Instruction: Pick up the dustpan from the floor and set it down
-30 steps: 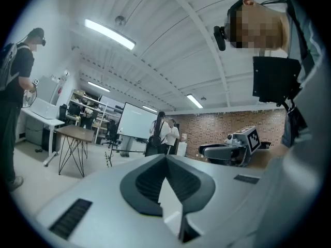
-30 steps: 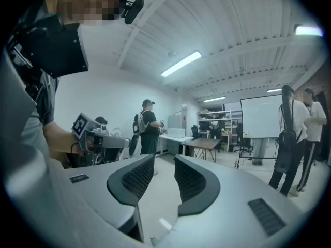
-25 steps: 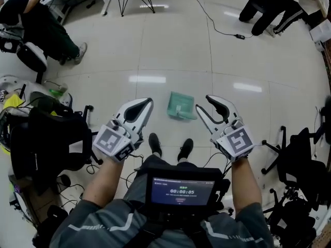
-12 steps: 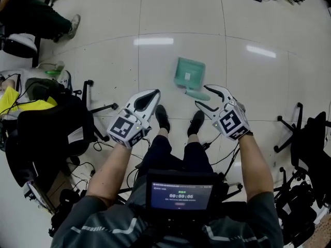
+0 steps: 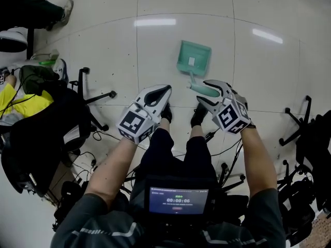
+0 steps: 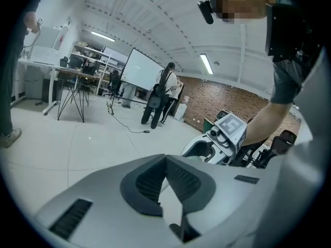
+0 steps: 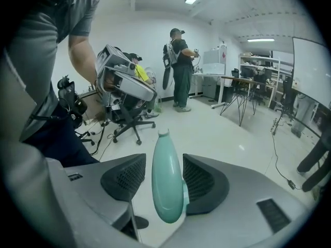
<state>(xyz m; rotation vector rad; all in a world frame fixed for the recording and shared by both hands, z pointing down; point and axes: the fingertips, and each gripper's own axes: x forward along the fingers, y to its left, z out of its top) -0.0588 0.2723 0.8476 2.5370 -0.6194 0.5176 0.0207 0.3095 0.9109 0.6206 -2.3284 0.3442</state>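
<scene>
The pale tiled floor (image 5: 155, 50) fills most of the head view. A black office chair (image 5: 46, 138) draped with dark things stands at its left side. A small lit screen (image 5: 178, 200) sits on the person's chest, low in that view. The teal dustpan (image 5: 194, 59) lies flat on the floor just ahead of the person's black shoes (image 5: 198, 115), its pan away from them and its handle (image 5: 202, 89) pointing back toward the right shoe. The left gripper (image 5: 161, 92) hangs above the left shoe, apart from the dustpan, its jaws together at the tips with nothing between them. The right gripper (image 5: 206, 92) is at the handle: its jaws have just been opening and stand apart, the handle between them, with a clear gap at one pad.
</scene>
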